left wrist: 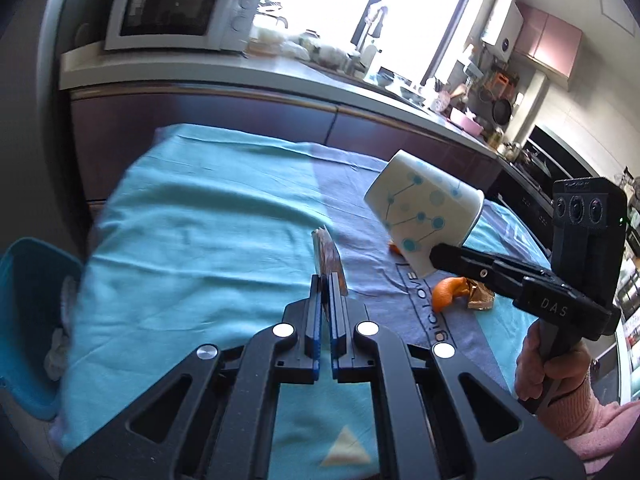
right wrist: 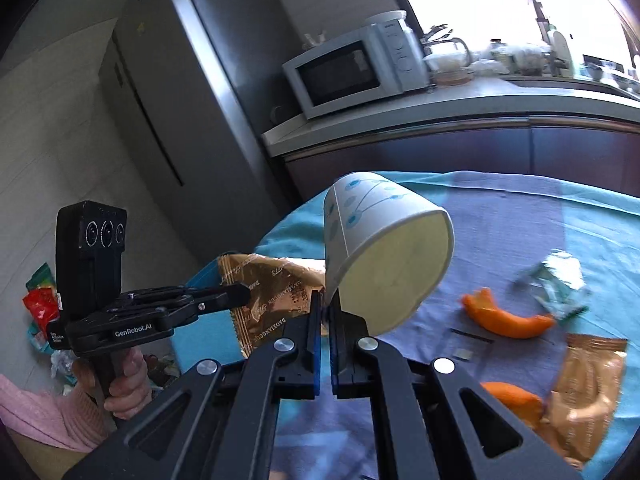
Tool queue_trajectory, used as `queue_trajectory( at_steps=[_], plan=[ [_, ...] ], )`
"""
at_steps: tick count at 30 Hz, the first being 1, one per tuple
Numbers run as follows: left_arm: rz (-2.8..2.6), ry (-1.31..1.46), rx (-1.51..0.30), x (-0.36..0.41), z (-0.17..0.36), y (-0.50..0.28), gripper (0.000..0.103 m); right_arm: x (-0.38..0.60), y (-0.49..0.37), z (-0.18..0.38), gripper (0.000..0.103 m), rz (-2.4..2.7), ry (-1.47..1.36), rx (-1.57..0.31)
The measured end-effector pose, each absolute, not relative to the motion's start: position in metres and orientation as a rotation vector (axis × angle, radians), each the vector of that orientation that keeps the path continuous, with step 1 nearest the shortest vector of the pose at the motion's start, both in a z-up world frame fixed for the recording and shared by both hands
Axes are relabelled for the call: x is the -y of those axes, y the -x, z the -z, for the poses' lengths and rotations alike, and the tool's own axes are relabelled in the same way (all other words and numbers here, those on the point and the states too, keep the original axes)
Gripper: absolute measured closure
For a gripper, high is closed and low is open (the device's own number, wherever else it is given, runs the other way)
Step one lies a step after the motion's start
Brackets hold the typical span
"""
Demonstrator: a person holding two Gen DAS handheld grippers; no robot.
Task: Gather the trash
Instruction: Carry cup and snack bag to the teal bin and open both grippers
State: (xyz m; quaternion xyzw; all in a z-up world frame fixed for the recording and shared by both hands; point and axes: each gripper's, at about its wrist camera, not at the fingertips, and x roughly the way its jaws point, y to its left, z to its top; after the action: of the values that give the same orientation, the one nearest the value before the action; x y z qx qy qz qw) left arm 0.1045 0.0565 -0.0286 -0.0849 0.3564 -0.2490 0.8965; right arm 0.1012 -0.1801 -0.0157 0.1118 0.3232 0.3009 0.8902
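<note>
The paper cup (right wrist: 380, 256) is off the table, tilted with its mouth turned toward the right wrist camera. The right gripper (right wrist: 326, 312) is pinched on the cup's rim wall, one finger inside and one outside. Just beside the cup, on the bin side, the left gripper (left wrist: 326, 292) is pressed together on a gold snack wrapper (right wrist: 268, 292), held upright and edge-on between the pads. Both items hang clear of the blue tablecloth (left wrist: 200, 220).

Still lying on the cloth, beyond and below the cup: two pieces of orange peel (right wrist: 508, 316), a second gold wrapper (right wrist: 588, 384) and a crumpled greenish wrapper (right wrist: 560, 280). A blue bin (left wrist: 28, 320) stands at the table's edge, well apart from the cup on the left gripper's side; pale crumpled waste shows inside it.

Judgement: the step in hand is carrying both held items to the bin. The wrapper is nearer and should be released first, once the fingertips are fully above the opening. The cup is gripped by a thin rim only and may swing or slip; it should travel steadily, without rolling the wrist, and be let go low over the bin. The left gripper should then clear the opening, so the two tools do not collide.
</note>
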Motion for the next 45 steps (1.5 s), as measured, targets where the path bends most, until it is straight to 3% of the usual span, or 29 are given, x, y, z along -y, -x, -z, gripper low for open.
queue_trajectory(
  at_steps=[15, 36, 40, 42, 45],
  plan=[
    [0.159, 0.305, -0.613, -0.223, 0.004, -0.066, 0.099, 0.034, -0.135, 0.009, 0.100, -0.927, -0.121, -0.749],
    [-0.108, 0.379, -0.741, -0.329, 0.081, -0.102, 0.099, -0.130, -0.177, 0.055, 0.100, -1.018, 0.055, -0.982],
    [-0.117, 0.396, -0.758, -0.333, 0.093, -0.111, 0.093, -0.141, -0.181, 0.067, 0.086, -1.008, 0.044, -1.036],
    [-0.126, 0.402, -0.766, -0.332, 0.098, -0.112, 0.084, -0.141, -0.183, 0.069, 0.081, -0.992, 0.031, -1.039],
    [-0.131, 0.413, -0.777, -0.332, 0.104, -0.114, 0.082, -0.136, -0.182, 0.068, 0.081, -0.985, 0.021, -1.034]
  ],
)
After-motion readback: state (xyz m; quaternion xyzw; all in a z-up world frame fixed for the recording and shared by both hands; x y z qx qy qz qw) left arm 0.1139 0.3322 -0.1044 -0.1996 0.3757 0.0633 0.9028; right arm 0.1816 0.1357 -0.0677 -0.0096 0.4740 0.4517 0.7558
